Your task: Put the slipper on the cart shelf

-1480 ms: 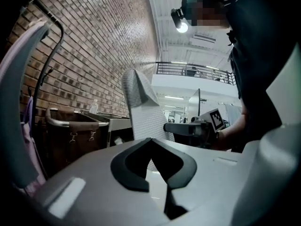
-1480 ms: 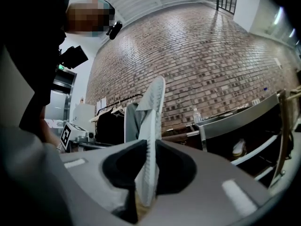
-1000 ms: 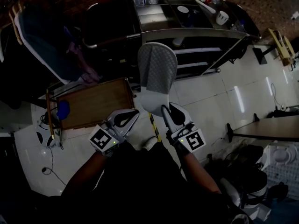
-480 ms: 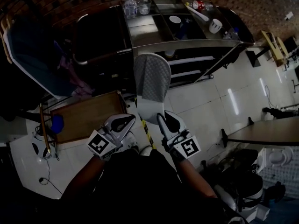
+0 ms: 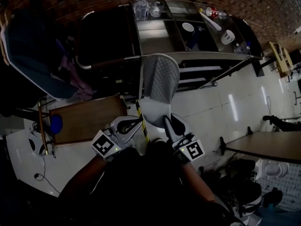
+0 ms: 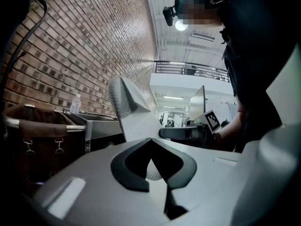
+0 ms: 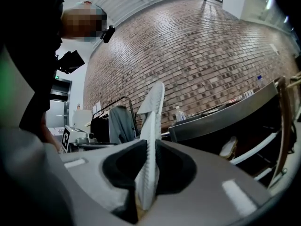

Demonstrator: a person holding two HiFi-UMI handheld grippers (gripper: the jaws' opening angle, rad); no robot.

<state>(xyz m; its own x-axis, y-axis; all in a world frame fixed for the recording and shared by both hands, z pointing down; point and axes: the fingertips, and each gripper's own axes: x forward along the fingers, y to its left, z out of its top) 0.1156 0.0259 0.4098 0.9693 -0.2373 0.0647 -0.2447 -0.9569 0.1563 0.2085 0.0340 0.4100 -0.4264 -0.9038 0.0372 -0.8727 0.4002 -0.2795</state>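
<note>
A grey quilted slipper (image 5: 160,76) hangs level in front of me, toe toward the steel cart (image 5: 155,36). My left gripper (image 5: 139,122) is shut on the left edge of its heel, my right gripper (image 5: 165,121) on the right edge. In the left gripper view the slipper (image 6: 134,117) rises from the closed left gripper (image 6: 150,146), a bit of its fabric pinched there. In the right gripper view the slipper (image 7: 153,121) stands edge-on in the right gripper (image 7: 148,147), both pads pressed on it. The cart's lower shelves (image 5: 202,70) lie just beyond the toe.
The cart top holds a water bottle (image 5: 142,6), a bowl (image 5: 187,27) and a cup (image 5: 228,36). A pale slipper (image 7: 229,147) lies on a lower cart shelf. A wooden tray table (image 5: 87,119) stands at the left, a dark table (image 5: 268,145) at the right.
Both grippers have carried the slipper forward, so its toe is closer to the cart's edge. The grip on the heel is the same.
</note>
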